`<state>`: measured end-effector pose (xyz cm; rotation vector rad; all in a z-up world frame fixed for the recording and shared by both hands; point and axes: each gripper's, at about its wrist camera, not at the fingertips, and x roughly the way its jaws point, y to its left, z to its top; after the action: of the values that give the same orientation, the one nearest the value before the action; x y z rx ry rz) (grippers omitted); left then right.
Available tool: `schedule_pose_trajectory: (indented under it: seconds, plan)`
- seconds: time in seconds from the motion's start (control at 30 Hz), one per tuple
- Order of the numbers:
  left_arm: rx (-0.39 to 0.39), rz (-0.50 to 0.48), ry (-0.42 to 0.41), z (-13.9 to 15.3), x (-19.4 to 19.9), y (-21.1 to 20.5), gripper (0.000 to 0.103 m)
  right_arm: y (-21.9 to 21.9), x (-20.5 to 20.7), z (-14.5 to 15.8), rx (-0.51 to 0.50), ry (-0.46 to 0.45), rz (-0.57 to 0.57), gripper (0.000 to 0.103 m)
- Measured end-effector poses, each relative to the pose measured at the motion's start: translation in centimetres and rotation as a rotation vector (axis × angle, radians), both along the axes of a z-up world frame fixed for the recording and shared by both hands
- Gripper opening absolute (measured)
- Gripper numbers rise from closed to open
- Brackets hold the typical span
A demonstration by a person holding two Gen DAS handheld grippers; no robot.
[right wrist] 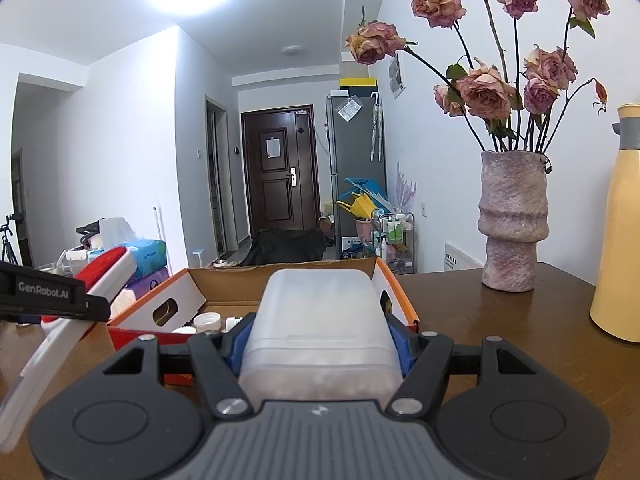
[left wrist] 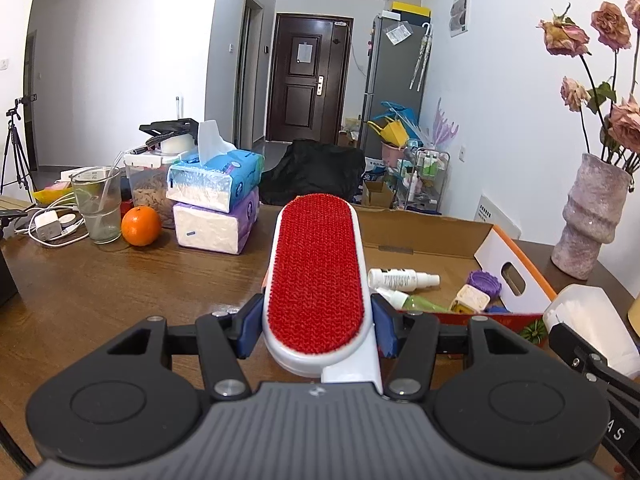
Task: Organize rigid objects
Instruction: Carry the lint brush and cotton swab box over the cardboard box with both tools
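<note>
While several small bottles (left wrist: 402, 279) already lie in the cardboard box (left wrist: 424, 240), two items remain outside: the left gripper (left wrist: 316, 326) clamps a lint brush (left wrist: 316, 268), the right gripper (right wrist: 320, 344) a translucent container (right wrist: 320, 320), both near the box, above the surface (left wrist: 120, 280).

A white plastic lint brush with a red bristled oval pad (left wrist: 316, 276) fills the centre of the left wrist frame, pad facing up, its rounded tip pointing away towards the frame's middle. A frosted translucent plastic box with rounded corners (right wrist: 320, 328) sits in the lower centre of the right wrist frame, lengthwise. Behind both lies an open cardboard box with orange-and-white sides (left wrist: 516, 276), holding a white spray bottle (left wrist: 402, 279), a purple cap (left wrist: 485, 281) and a small cream tub (left wrist: 469, 300).
</note>
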<state>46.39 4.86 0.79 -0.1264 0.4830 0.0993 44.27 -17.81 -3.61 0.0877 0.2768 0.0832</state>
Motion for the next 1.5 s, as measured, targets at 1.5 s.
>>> schedule_pose_trajectory:
  seconds: [1.5]
  plan:
    - [-0.019,0.009,-0.016,0.5,10.9,-0.8,0.056,1.4,10.9,0.6,0.009,-0.057,0.06,0.065]
